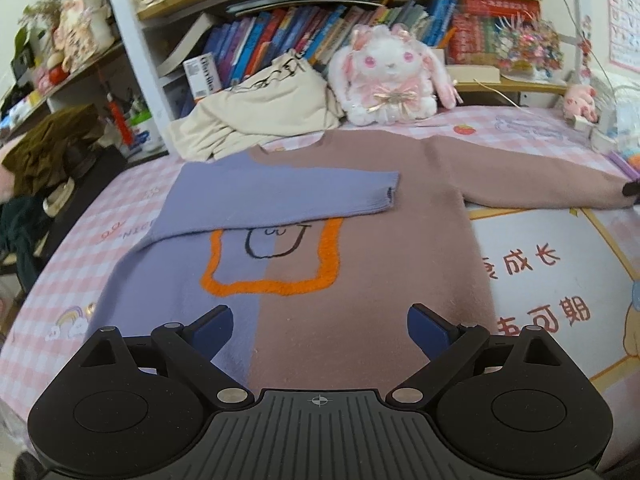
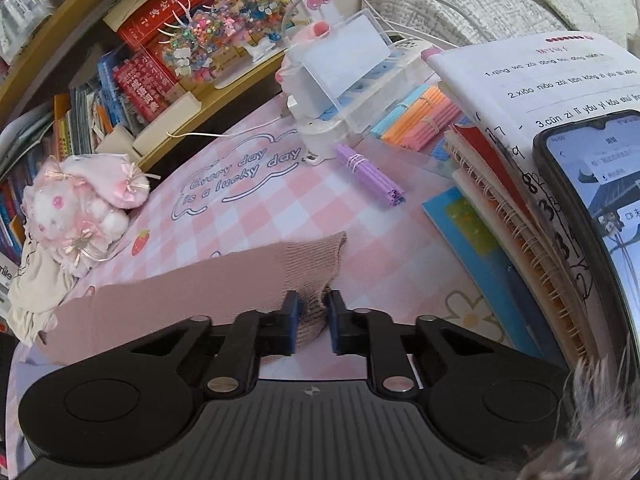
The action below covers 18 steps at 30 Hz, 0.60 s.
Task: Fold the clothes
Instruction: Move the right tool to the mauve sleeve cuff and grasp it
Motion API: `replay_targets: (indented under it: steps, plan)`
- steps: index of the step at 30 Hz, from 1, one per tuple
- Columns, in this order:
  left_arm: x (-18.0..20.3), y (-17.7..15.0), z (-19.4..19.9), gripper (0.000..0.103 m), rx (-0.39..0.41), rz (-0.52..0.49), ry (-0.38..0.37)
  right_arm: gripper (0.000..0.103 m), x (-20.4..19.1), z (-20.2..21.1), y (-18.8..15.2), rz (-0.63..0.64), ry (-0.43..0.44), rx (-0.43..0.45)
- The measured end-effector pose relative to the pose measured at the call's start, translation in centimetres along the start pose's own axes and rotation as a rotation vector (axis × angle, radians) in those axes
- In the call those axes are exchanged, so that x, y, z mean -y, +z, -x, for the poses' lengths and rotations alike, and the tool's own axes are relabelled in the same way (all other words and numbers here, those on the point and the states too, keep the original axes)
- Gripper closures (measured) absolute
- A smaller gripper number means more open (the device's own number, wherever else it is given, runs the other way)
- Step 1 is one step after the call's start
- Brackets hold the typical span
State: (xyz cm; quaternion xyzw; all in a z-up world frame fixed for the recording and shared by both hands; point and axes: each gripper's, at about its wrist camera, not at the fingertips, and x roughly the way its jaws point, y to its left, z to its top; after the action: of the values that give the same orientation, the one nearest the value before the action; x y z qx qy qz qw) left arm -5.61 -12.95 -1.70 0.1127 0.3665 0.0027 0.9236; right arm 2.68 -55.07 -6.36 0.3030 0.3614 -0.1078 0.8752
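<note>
Left gripper (image 1: 320, 330) hangs above the lower hem area of the sweater (image 1: 360, 264), its blue pads spread wide with nothing between them. From this wrist view the sweater lies flat on the pink checked bedsheet (image 1: 132, 204), neck toward 12 o'clock. At about 10 o'clock the purple sleeve (image 1: 276, 196) is folded across the chest, its cuff ending near the centre and covering the top of the orange outlined patch (image 1: 272, 276). Toward 2 o'clock the mauve sleeve (image 1: 532, 180) stretches straight out to the frame edge, where a small dark shape touches the cuff — probably the other gripper's fingertip, though it is too small to be sure. Behind the collar, at 11 o'clock, sits a heap of cream cloth (image 1: 264, 112), and at 12 o'clock a white plush rabbit (image 1: 390, 76) leans against the bookshelf (image 1: 304, 36).

In the right wrist view, the mauve sleeve comes in from 9 o'clock and its ribbed cuff (image 2: 316, 276) lies at centre. Right gripper (image 2: 312, 320) has its jaws drawn close about a corner of that cuff — the knit sits bunched between the pads, though a narrow gap shows beside the right pad. At 1 o'clock lies a bundle of purple sticks (image 2: 370, 174), and at 3 o'clock a stack of spiral notebooks (image 2: 520, 208) carries a phone (image 2: 600, 200).
</note>
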Motion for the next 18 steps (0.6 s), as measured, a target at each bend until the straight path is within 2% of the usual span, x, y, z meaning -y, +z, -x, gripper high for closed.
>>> replay_targets:
  steps: [8, 18]
  plan:
    - [-0.6, -0.1, -0.6, 0.007, -0.013, 0.009, 0.002, 0.093, -1.7, 1.0, 0.5, 0.099, 0.021, 0.011]
    - [-3.2, -0.3, -1.4, 0.007, -0.007, 0.023, -0.021, 0.093, -5.9, 2.5, 0.4, 0.132, 0.093, 0.041]
